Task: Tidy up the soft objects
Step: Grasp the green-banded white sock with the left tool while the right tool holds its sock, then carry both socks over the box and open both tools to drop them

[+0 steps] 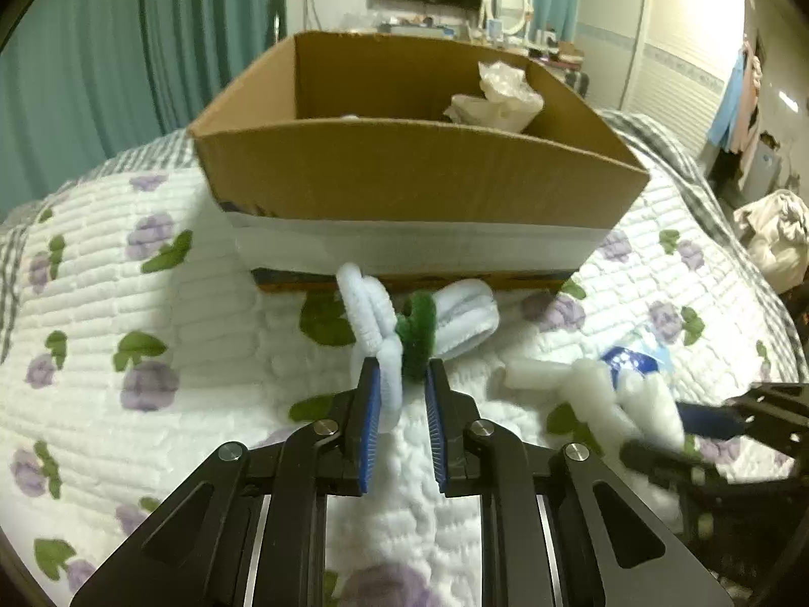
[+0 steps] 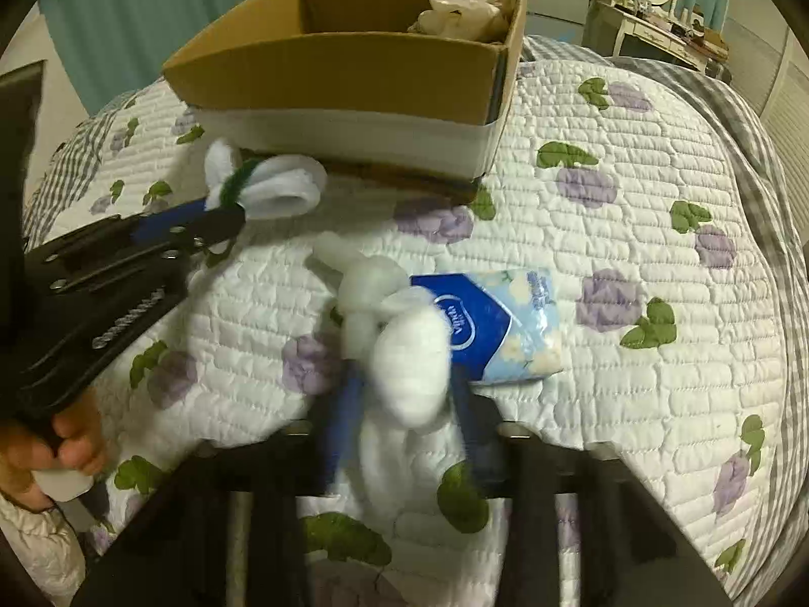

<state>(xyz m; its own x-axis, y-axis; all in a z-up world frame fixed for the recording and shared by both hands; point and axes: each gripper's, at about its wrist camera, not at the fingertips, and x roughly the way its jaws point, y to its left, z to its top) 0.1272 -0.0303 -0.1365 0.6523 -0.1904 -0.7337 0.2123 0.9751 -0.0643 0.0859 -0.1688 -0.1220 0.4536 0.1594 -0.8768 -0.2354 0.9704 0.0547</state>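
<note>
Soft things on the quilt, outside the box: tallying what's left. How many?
3: fuzzy wire bundle by the box, cotton clump, tissue pack beside it. Others may be hidden.

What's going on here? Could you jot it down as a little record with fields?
place: bed with a flowered quilt
container: cardboard box holding crumpled white material
left gripper: fingers closed around the white and green pipe-cleaner flower
right gripper: blurred, fingers on either side of a white cotton bundle
nearby: blue tissue pack lying on the quilt
</note>
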